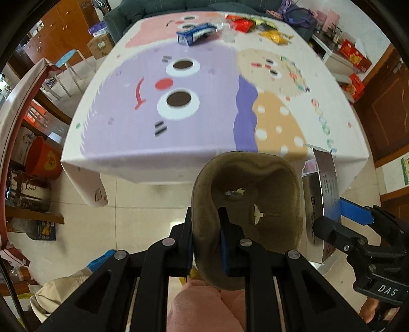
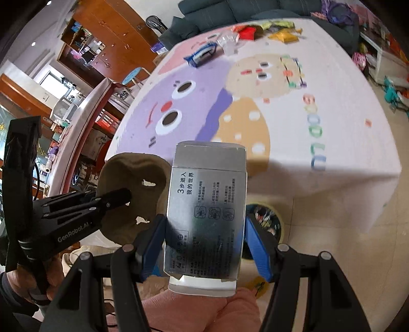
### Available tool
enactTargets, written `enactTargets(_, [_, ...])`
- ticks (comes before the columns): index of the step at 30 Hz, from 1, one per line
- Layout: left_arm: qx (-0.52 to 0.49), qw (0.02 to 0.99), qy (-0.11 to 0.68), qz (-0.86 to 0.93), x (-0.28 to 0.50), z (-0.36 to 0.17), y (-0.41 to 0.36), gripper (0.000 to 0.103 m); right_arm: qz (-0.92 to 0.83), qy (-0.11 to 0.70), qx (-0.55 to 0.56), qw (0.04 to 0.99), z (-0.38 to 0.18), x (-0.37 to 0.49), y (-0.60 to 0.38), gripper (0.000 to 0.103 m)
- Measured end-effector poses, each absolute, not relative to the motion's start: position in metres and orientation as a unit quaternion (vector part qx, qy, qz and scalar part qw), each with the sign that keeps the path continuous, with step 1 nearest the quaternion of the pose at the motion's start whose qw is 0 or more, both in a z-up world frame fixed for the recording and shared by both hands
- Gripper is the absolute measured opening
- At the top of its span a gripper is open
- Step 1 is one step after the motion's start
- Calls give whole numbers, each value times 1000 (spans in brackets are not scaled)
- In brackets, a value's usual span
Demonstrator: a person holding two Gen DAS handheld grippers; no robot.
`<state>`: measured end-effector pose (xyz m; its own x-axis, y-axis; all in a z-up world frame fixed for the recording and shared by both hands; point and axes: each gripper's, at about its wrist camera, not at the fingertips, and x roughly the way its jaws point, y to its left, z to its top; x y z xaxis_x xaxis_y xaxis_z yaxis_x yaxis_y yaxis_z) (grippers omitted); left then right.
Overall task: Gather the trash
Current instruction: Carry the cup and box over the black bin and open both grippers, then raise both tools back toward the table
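My left gripper (image 1: pixel 207 227) is shut on the rim of a brown moulded-pulp tray (image 1: pixel 250 194), held over the floor in front of the table; the tray also shows in the right wrist view (image 2: pixel 127 178). My right gripper (image 2: pixel 204 232) is shut on a silver carton with printed text (image 2: pixel 207 212), also off the table; the carton shows in the left wrist view (image 1: pixel 324 194) beside the tray. Under the carton a round bin with wrappers inside (image 2: pixel 268 222) stands on the floor. More trash lies at the table's far end: a blue packet (image 1: pixel 196 33) and red and yellow wrappers (image 1: pixel 255 25).
The table (image 1: pixel 179 158) has a cartoon-print cloth. A red bucket (image 1: pixel 43 161) and shelves stand at the left, a blue stool (image 1: pixel 69 58) at the far left, a dark sofa (image 1: pixel 158 10) behind the table, red boxes (image 1: pixel 355 56) at the right.
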<state>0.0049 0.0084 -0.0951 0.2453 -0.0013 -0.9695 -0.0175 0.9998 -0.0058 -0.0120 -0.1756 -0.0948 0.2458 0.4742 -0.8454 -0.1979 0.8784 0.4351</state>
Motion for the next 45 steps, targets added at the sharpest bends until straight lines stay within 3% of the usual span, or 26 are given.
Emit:
enactTargets(11, [4, 770, 638, -8, -19, -177, 8, 14, 175, 624, 132, 750, -175, -39, -173, 63])
enactTargets(25, [22, 745, 666, -18, 8, -364, 0, 15, 89, 676, 155, 715, -386, -18, -167, 65])
enactTargets(26, [23, 747, 665, -22, 11, -375, -1, 16, 86, 675, 155, 717, -396, -15, -167, 65])
enactTargets(29, [21, 747, 663, -38, 16, -400, -6, 33, 79, 673, 162, 717, -427, -5, -169, 65])
enactTargets(32, [14, 749, 661, -42, 18, -416, -7, 46, 74, 672, 167, 718, -448, 2, -174, 66])
enactTargets(34, [13, 750, 660, -42, 18, -423, -8, 47, 73, 669, 163, 721, -455, 3, -174, 72])
enactTargets(45, [0, 767, 641, -39, 13, -389, 5, 47, 84, 653, 147, 738, -435, -13, -167, 72])
